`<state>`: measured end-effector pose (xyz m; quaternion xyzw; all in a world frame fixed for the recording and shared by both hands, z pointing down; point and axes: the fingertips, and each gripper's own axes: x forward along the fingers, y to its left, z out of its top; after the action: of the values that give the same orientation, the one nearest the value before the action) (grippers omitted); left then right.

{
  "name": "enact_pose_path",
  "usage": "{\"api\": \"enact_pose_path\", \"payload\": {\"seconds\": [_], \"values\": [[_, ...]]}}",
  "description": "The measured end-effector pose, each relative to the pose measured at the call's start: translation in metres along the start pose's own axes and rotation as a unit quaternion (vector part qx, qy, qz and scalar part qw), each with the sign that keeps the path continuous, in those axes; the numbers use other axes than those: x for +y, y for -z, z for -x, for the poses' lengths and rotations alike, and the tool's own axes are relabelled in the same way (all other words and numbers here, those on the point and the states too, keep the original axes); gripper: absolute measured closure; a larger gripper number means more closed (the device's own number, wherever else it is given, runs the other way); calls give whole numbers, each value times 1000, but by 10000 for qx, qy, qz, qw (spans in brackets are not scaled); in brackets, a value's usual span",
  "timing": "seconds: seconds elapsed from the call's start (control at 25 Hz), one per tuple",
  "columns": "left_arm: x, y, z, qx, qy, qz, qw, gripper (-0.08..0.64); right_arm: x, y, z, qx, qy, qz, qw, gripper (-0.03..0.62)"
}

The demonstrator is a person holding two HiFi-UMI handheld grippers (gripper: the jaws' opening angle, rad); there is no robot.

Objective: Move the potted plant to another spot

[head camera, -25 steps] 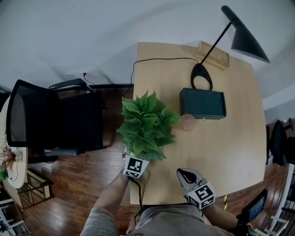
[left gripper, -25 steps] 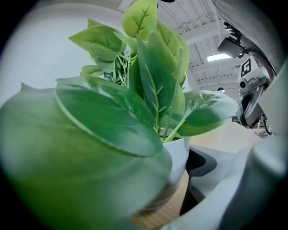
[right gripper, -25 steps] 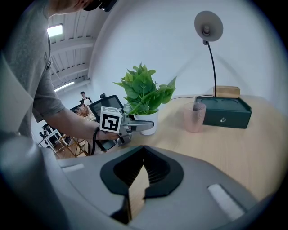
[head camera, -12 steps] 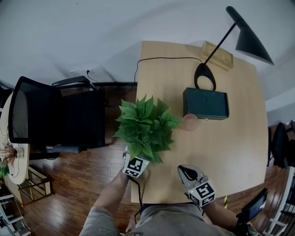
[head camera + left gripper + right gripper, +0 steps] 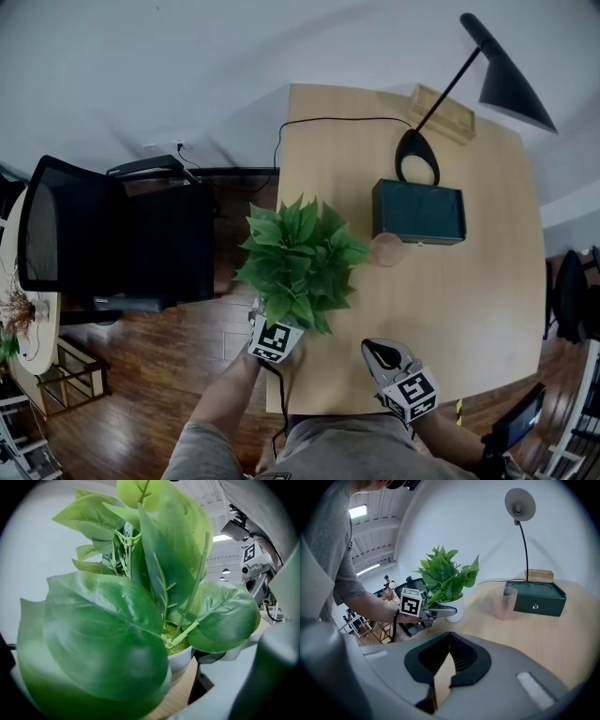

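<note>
The potted plant has broad green leaves and a small white pot. It is at the left edge of the wooden table. My left gripper reaches in from the near side, with its fingers on either side of the pot, shut on it. In the left gripper view leaves fill the frame and only part of the pot rim shows. My right gripper hovers over the table's near edge, shut and with nothing in it.
A dark green box, a pink cup, a black desk lamp with its cable and a wooden block stand farther back on the table. A black office chair stands left of the table.
The plant and my left gripper shifted slightly left toward the table's edge, then a touch back right. The right gripper has stayed in place.
</note>
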<state>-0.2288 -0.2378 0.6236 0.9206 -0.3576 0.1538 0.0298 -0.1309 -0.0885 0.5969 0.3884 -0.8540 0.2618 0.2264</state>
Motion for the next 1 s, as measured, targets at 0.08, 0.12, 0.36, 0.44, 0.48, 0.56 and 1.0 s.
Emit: {"api": "enact_pose_path", "payload": {"seconds": [0.08,0.12,0.36,0.44,0.48,0.56,1.0], "values": [[0,0,3,-16,-36,25,10000,35,1,2,1,5,10,-2,10000,586],[0,-1,5,-30,-53,24,10000,37,2,4,2,8,18,4,10000,586],[1,-8,11,-158,-166,25,9997,38,5,7,5,-1,19,45,10000,586],[1,-10,11,-185,-186,18,9997,39,5,6,4,-30,5,52,10000,586],[2,-12,12,-201,-194,7,9996,39,6,5,4,-48,3,64,10000,586],[2,-16,15,-257,-212,-19,9994,38,8,3,4,-91,7,104,9999,586],[6,-97,58,-967,-132,-199,9950,38,43,-50,31,-907,438,419,9940,586]]}}
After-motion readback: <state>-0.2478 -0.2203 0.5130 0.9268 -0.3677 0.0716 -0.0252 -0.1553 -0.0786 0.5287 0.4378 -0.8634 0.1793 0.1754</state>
